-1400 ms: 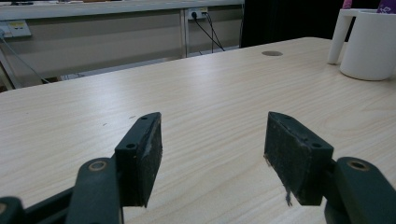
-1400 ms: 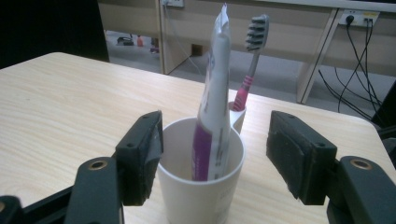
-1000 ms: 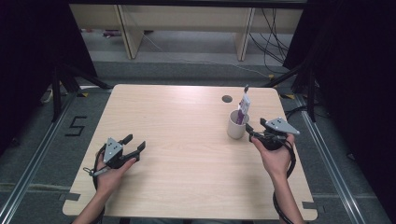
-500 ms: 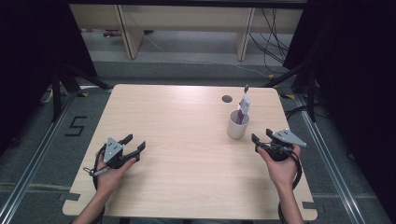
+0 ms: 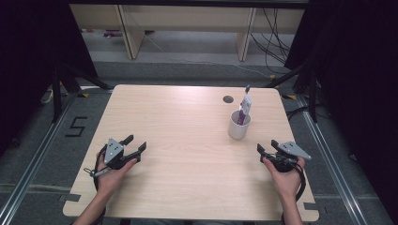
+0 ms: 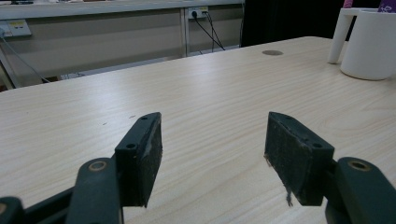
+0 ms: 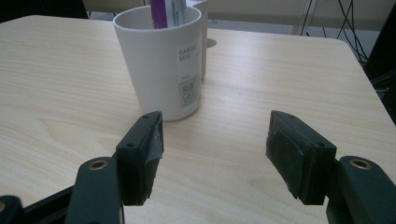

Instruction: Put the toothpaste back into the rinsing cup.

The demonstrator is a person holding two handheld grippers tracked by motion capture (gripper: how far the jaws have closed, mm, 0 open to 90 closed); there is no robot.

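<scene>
Your right tool (image 5: 267,151) sits low over the pale wood-grain desk (image 5: 187,122) near its right edge, its two black jaws spread wide with nothing between them. Just ahead of it stands the white plastic cup (image 5: 239,125), upright, with a purple and white tube (image 5: 244,107) standing in it and leaning out above the rim. In the right gripper view the cup (image 7: 163,65) stands ahead of the left jaw, near it but not touching; it bears a small printed label on its side, and the tube (image 7: 166,11) pokes up out of its mouth. Both pads (image 7: 142,161) hover over bare wood.

Your left tool (image 5: 133,146) is at the near left of the desk, well apart from the cup, and it too is wide open and empty. In the left gripper view the jaws frame bare desk (image 6: 187,102), with the cup (image 6: 369,42) far off at the upper right, its handle on its left side.

A small round dark hole (image 5: 228,99) sits in the desk beyond the cup, towards the far edge. Your hands (image 5: 110,176) grip both tools from the near side.
</scene>
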